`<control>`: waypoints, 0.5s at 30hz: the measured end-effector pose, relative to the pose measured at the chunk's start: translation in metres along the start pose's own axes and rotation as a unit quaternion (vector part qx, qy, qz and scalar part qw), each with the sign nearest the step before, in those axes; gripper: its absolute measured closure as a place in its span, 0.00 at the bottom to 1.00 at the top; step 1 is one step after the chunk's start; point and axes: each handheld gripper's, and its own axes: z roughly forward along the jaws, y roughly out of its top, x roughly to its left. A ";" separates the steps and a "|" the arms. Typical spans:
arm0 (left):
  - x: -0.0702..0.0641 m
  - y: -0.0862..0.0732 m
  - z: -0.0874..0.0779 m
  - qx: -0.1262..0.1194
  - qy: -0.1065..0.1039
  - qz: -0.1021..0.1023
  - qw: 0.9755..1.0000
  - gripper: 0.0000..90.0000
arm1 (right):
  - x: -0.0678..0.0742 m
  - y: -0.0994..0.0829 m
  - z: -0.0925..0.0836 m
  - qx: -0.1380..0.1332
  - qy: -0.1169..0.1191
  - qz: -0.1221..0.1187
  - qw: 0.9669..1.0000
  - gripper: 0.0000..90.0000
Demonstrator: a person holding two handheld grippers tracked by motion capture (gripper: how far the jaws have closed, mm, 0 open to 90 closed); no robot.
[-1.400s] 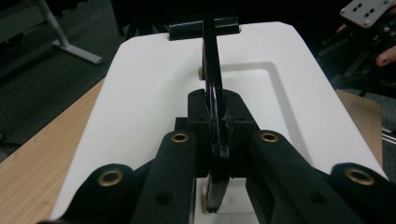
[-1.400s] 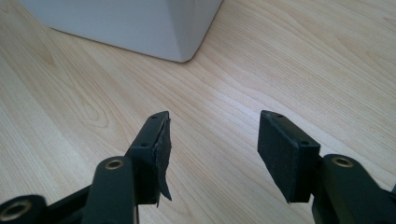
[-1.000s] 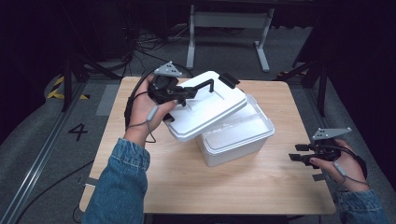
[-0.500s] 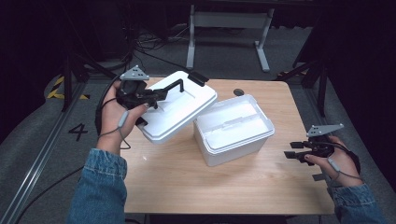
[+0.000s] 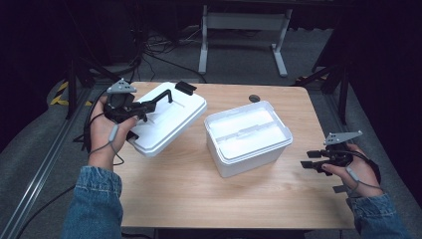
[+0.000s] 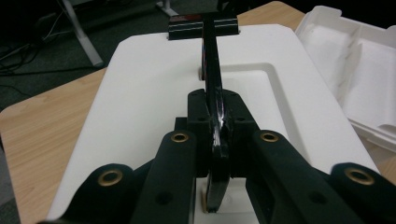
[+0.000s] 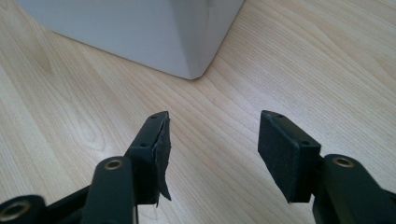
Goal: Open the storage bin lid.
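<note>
My left tongs [image 5: 149, 105] are clamped on the black handle [image 5: 164, 97] of the white foam lid [image 5: 171, 117], which from the high view I hold off to the left of the open foam box [image 5: 247, 137], tilted, its low corner over the bench [image 5: 189, 199] near my wrist; I judge the tilt comes simply from carrying it by a handle set toward one side. My right tongs [image 5: 311, 159] hang spread and empty at the bench edge to the right of the box, well apart from it, I think kept there so the lid has a free path. There is bare wood in front of the box and to its left under the lid, enough to lay the lid flat; behind the box lies only a narrow strip with a small dark disc [image 5: 255, 98]. In the left gripper view, the handle [image 6: 212, 70] runs straight away from me between the jaws, pressed together on it, across the lid's [image 6: 140, 116] recessed top, and the box's rim [image 6: 355, 60] shows to the right, apart from the lid's edge. In the right gripper view, my right tongs [image 7: 212, 140] stand wide open with nothing between the pads, low over the wood [image 7: 280, 60], and a lower corner of the box [image 7: 177, 42] sits just ahead, with open room on both sides of it.
</note>
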 end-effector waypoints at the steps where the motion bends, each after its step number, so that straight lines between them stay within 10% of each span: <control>1: 0.002 -0.003 0.002 0.001 0.004 -0.001 1.000 0.93 | 0.000 0.000 0.000 0.000 0.000 0.002 1.000 0.50; 15: 0.022 -0.044 0.036 0.026 0.015 -0.033 0.999 0.93 | -0.001 -0.001 -0.001 -0.002 -0.001 0.004 1.000 0.50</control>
